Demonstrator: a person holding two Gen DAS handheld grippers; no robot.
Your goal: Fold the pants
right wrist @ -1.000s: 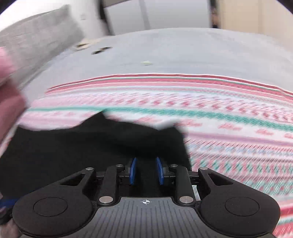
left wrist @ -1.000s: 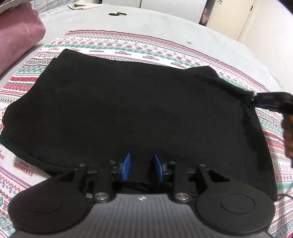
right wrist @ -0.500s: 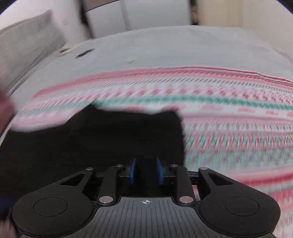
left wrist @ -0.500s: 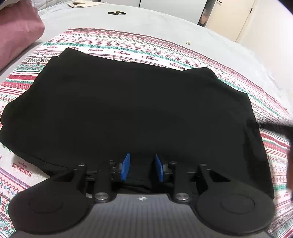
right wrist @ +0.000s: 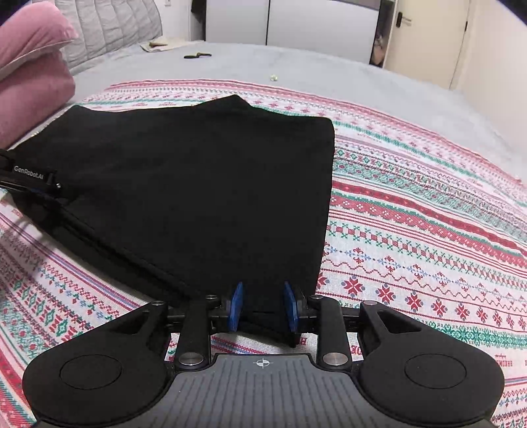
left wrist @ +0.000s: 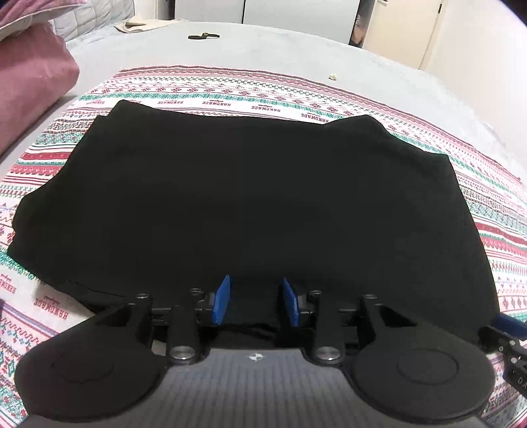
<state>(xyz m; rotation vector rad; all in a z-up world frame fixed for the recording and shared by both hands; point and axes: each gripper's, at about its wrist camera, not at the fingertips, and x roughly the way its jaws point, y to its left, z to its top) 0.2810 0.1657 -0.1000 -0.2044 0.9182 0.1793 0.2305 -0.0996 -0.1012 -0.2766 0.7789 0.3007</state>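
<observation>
The black pants [left wrist: 250,197] lie folded flat on a patterned cloth [left wrist: 230,95] on the bed; they also show in the right wrist view [right wrist: 204,184]. My left gripper [left wrist: 255,301] sits at the near edge of the pants, jaws apart, with black fabric between the blue pads [left wrist: 222,299]. My right gripper [right wrist: 262,307] sits at the near right corner of the pants, jaws apart, with fabric between its pads [right wrist: 235,306]. Whether either one pinches the fabric is unclear. The left gripper's body [right wrist: 29,179] shows at the left edge of the right wrist view.
A pink pillow [left wrist: 29,89] lies at the left by a grey headboard [right wrist: 108,29]. A small dark object [left wrist: 202,36] and a folded paper [left wrist: 145,25] lie on the grey bed cover [left wrist: 263,49] beyond. White wardrobe doors [right wrist: 316,23] stand at the back.
My right gripper has swung from the far right corner of the pants down to the near right corner. The raised corner now lies flat. The left gripper has barely moved.
</observation>
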